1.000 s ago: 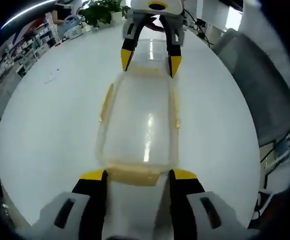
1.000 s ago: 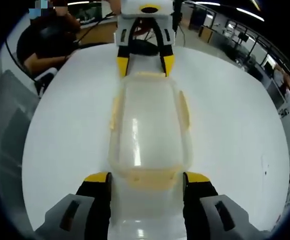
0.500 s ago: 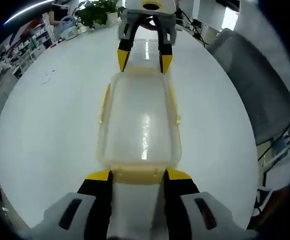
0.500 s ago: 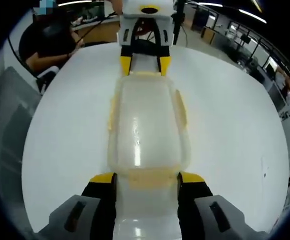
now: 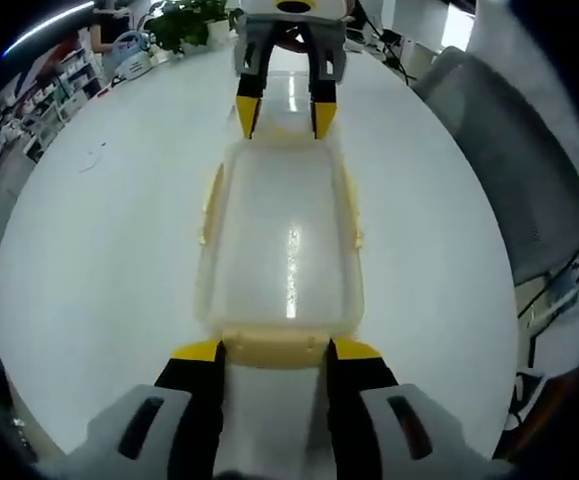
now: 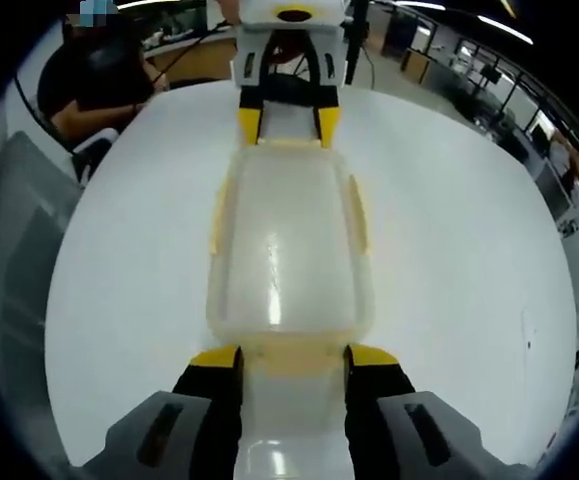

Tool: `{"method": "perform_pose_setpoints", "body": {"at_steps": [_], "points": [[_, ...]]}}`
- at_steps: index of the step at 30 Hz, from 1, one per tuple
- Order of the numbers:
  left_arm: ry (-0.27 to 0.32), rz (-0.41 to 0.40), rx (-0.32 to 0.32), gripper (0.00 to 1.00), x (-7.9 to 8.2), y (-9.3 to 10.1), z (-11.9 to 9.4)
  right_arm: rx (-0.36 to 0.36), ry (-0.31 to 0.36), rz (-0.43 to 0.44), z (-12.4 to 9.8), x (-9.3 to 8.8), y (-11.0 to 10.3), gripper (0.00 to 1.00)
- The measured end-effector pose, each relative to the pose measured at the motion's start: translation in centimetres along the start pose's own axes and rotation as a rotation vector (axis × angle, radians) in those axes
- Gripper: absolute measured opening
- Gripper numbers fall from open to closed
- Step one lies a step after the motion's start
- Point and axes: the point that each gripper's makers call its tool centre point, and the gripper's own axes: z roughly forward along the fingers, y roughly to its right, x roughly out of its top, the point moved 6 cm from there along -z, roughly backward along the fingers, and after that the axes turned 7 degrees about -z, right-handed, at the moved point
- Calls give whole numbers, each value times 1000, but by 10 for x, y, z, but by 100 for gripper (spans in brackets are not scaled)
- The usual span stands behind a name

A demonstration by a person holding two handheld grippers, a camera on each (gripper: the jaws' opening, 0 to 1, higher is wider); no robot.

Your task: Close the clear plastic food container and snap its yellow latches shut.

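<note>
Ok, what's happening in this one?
A person with two handheld grippers is working on a clear plastic food container on a round white table. The lid is on. The left gripper straddles the yellow latch at one end, while the right gripper straddles the opposite end latch. Both have their jaws apart.

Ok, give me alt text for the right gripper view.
A clear plastic food container with yellow latches lies lengthwise on a white table, lid on. The right tongs straddle its near end latch; the left tongs meet the far end.
</note>
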Motion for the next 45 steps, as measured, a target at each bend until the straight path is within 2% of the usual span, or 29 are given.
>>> {"method": "perform_pose_setpoints", "body": {"at_steps": [1,5,7,13,24,45], "points": [[-3,-18,6,40,-1,0,0,-1,-5,0,0,0,0,39],[2,5,26,39,1,3,-2,-8,-10,4,-1,0,-1,38],[6,-19,27,39,-1,1,-2,-19,-14,-8,-2,0,-3,38],[-5,-8,31,39,-1,5,-4,-3,-10,0,-2,3,-5,38],[-16,1,56,39,1,12,-20,-7,17,-4,-13,12,-9,38],[-14,1,102,39,21,12,-34,-48,23,-37,-38,11,-3,38]]}}
